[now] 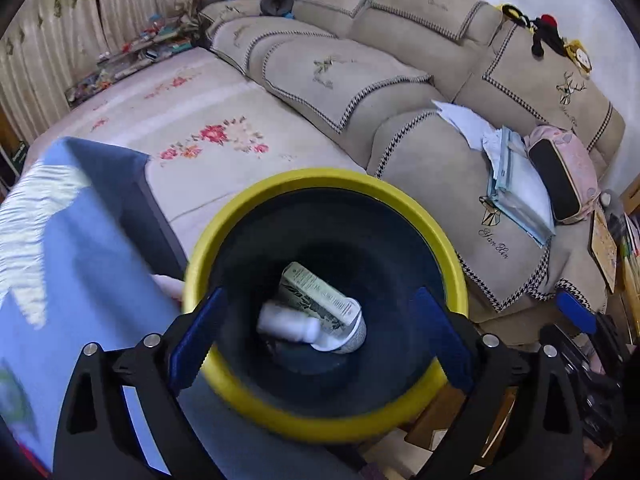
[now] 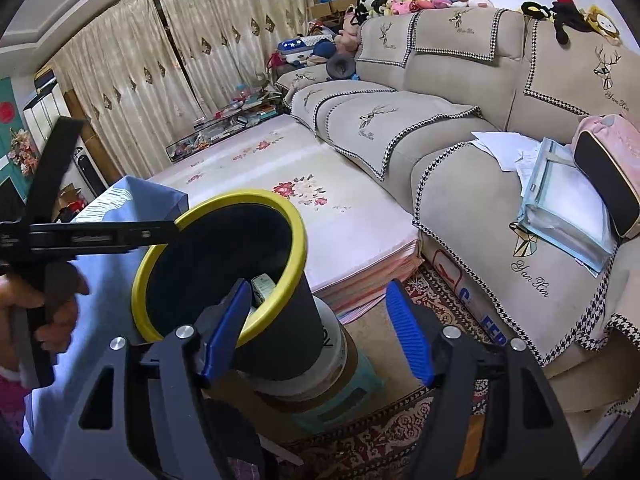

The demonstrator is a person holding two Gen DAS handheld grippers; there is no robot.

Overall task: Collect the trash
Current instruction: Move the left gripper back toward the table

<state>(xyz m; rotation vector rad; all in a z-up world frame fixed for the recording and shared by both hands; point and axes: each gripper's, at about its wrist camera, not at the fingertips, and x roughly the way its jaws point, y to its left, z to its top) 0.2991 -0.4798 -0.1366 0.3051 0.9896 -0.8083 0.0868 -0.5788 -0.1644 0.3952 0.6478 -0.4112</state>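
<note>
A black trash bin with a yellow rim (image 1: 320,184) fills the centre of the left wrist view. The left gripper (image 1: 320,340) hangs above its mouth, blue fingers (image 1: 196,344) spread wide to either side and holding nothing. Inside at the bottom lie a printed tube (image 1: 320,296) and a small white bottle (image 1: 288,324), touching each other.

In the right wrist view the bin (image 2: 276,344) stands on a white bucket (image 2: 336,356) at 7 o'clock. The right gripper (image 2: 316,328) is also spread and empty, its left finger (image 2: 226,328) over the rim. A beige sofa (image 2: 460,184) runs from 12 to 4 o'clock, with a floral mat (image 2: 320,216) in the middle.
</note>
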